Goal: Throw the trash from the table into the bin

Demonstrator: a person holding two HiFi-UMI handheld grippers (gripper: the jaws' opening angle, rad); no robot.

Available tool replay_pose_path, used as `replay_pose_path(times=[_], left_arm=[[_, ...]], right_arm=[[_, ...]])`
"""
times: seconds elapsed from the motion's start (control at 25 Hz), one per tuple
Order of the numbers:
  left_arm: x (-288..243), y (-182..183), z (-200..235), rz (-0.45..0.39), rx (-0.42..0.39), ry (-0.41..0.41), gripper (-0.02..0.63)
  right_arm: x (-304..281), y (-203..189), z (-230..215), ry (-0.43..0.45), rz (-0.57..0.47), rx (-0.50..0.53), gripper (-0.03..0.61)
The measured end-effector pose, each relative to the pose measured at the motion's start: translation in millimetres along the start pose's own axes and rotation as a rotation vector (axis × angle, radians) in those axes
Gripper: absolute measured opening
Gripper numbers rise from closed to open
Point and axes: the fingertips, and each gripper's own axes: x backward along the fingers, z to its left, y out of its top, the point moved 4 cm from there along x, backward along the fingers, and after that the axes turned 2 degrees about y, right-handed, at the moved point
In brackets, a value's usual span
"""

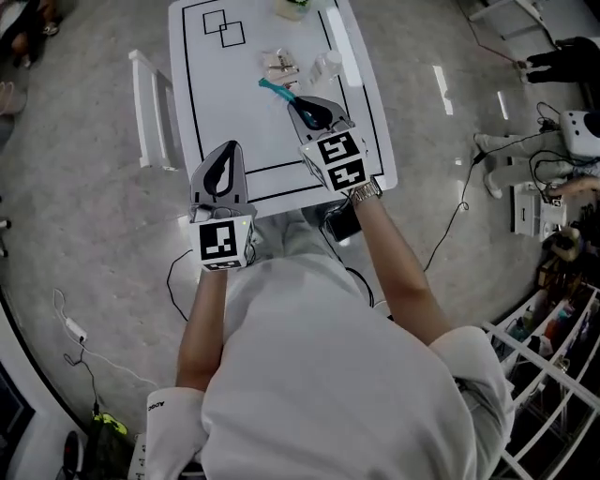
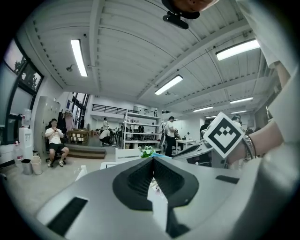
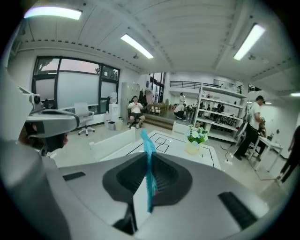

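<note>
left tongs (image 1: pixel 228 150): held nearest the body, over the near edge of the table; the jaws are pressed together and nothing is caught between them.
right tongs (image 1: pixel 294 100): held a little farther out, to the right of the left tongs; the jaws are pinched on a teal strip.
teal strip (image 1: pixel 272 89): a thin piece of trash, gripped along its lower part; its free end is seen sticking out past the tips of the right tongs.
table (image 1: pixel 246 131): white, marked with black lines, spread beneath both tongs.
crumpled wrappers (image 1: pixel 280 67): left on the table just beyond the tips of the right tongs.
clear plastic scrap (image 1: pixel 326 67): laid just right of the wrappers.
flower pot (image 1: pixel 292 7): placed at the far end, well beyond both tongs.
</note>
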Motion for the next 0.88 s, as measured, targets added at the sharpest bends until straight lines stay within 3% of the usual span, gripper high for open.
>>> replay_pose_path(times=[0.44, 0.88], left_arm=[[29, 24, -34, -0.061, -0.012, -0.121, 0.005], [18, 28, -107, -0.066, -0.031, -0.271, 0.005]], right_arm=[[129, 20, 24, -0.307, -0.242, -0.164, 0.037], [224, -38, 1, -0.527, -0.269, -0.373, 0.037]])
